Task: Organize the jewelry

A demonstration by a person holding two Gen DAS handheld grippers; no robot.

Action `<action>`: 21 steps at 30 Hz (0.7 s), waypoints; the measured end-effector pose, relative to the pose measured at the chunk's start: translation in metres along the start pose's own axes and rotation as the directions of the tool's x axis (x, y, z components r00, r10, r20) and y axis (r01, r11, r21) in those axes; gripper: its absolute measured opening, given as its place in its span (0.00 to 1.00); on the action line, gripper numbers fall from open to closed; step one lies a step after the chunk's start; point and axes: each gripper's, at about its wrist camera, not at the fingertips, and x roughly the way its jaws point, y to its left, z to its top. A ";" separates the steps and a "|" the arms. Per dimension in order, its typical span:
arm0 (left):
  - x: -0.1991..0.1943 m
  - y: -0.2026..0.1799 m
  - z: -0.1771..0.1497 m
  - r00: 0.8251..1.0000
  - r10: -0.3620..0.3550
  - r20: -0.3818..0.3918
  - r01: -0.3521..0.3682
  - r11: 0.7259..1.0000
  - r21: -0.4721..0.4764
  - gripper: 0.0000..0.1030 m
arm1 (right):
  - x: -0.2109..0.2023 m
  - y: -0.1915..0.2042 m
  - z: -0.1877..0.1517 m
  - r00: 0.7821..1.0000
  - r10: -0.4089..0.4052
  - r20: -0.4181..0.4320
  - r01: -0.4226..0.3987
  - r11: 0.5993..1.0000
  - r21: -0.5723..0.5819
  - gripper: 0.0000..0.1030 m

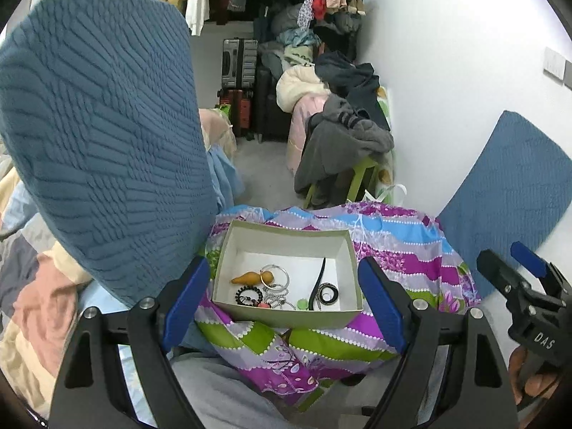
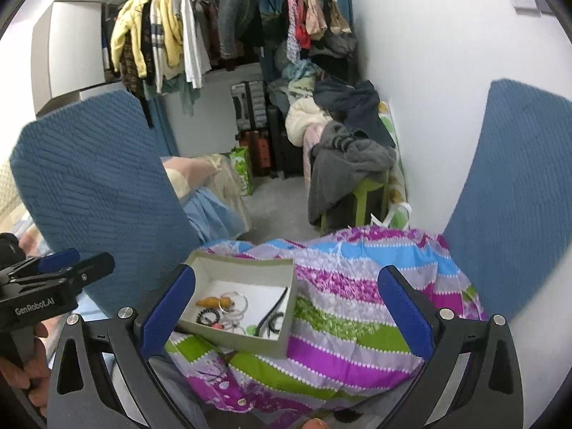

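Jewelry box (image 1: 286,316) framed between empty left tongs (image 1: 286,307)
Both left and right tongs (image 2: 286,312) gape wide, holding nothing; the box sits on the quilt (image 2: 357,304), likely for easy sorting.

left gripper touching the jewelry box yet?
Apart. Left wrist view: left gripper open, its fingers flanking the box with quilt visible between.

Beaded bracelet (image 1: 246,295) details too small

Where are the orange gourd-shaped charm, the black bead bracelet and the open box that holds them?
Orange gourd charm (image 1: 252,277): left wrist view, on its fat body.
Black bead bracelet (image 1: 247,295): left wrist view, on its ring of beads.
Box (image 1: 286,316): left wrist view, on its near outer wall.
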 end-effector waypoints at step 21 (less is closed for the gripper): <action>0.067 -0.002 -0.041 0.989 -0.018 -0.149 0.019 1.000 0.010 0.82 | 0.050 -0.014 -0.055 0.988 -0.070 -0.139 0.074 0.997 0.029 1.00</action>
